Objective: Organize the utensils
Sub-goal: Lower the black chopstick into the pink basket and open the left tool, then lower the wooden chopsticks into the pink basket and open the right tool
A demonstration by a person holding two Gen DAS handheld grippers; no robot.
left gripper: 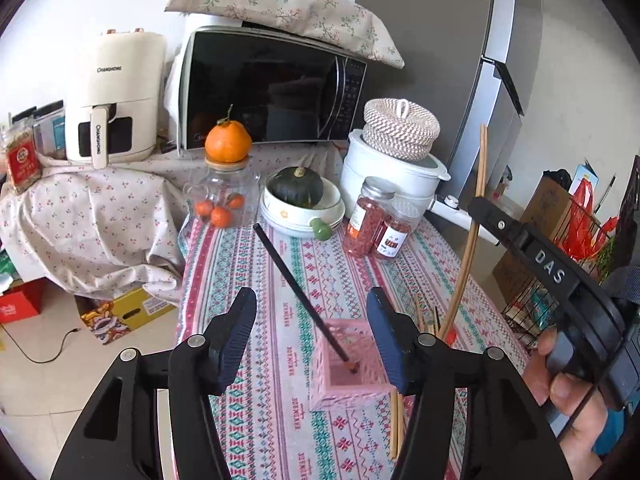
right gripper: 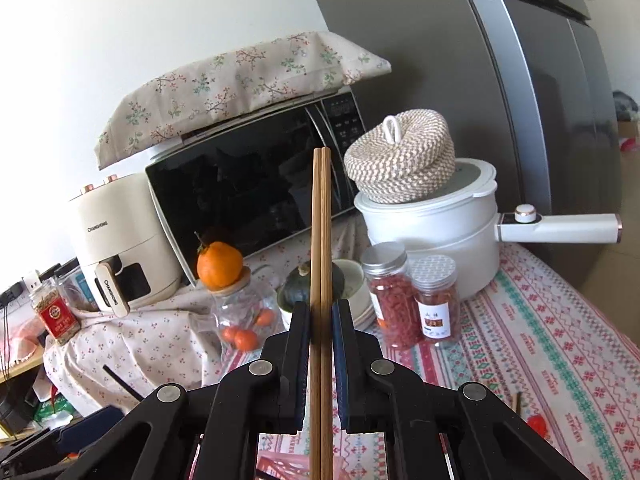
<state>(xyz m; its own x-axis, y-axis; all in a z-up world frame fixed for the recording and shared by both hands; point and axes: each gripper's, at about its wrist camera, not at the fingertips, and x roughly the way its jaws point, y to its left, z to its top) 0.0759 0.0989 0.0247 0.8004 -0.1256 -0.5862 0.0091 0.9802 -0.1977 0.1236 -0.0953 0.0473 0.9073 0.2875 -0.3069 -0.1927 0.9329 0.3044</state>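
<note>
Chopsticks [right gripper: 321,264], two bamboo ones, stand upright clamped between the right gripper [right gripper: 321,332] pads. One black chopstick [left gripper: 304,296] leans in the pink basket [left gripper: 348,376] between the left gripper [left gripper: 312,340] fingers, spread wide apart.

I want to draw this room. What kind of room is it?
Most likely a home kitchen or dining corner. A microwave, an air fryer and a tall fridge stand around a table with a patterned cloth.
</note>
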